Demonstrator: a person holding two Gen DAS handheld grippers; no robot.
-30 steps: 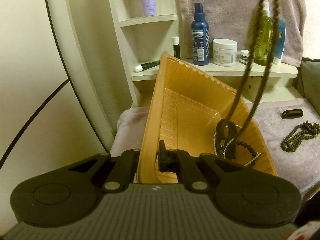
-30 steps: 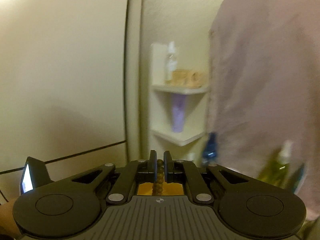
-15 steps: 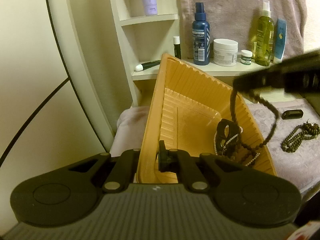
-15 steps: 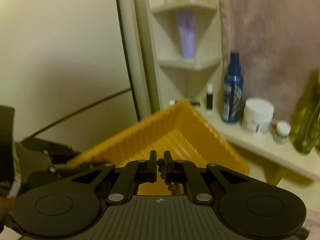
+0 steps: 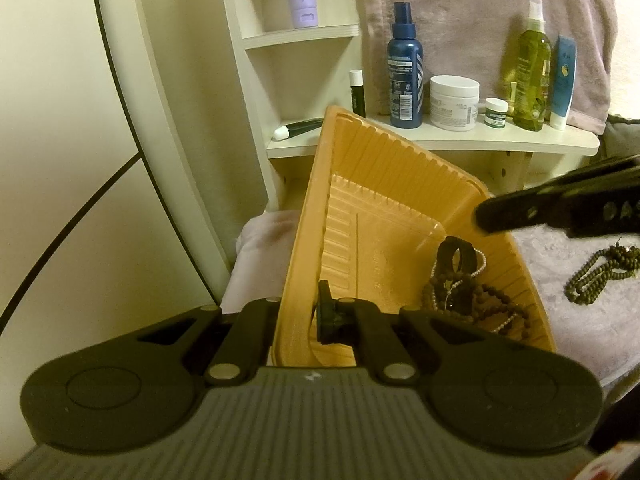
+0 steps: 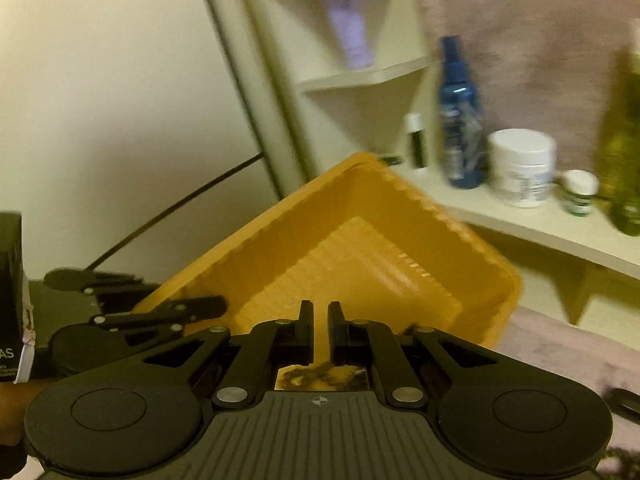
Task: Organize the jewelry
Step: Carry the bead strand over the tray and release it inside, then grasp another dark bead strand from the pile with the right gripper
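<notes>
- Two claws going here: your left claw (image 5: 298, 316) is clamped on the near rim of the orange tray (image 5: 384, 184), holding it tilted.
- Your right claw (image 6: 320, 320) sits over the tray with fingers a narrow gap apart, gripping nothing.
- Dark bead necklaces (image 5: 472, 300) are piled in the tray's corner at 4 o'clock.
- One more beaded strand (image 5: 600, 272) lies on the pinkish cloth (image 5: 560, 340) at 3 o'clock, well apart from the tray.

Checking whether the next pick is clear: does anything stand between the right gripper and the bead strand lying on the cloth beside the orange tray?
Nothing visible does. The bead strand lies in the open on the cloth, outside the orange tray that the left gripper clamps by its wall. The right gripper hangs over the tray's right rim, empty.
</notes>
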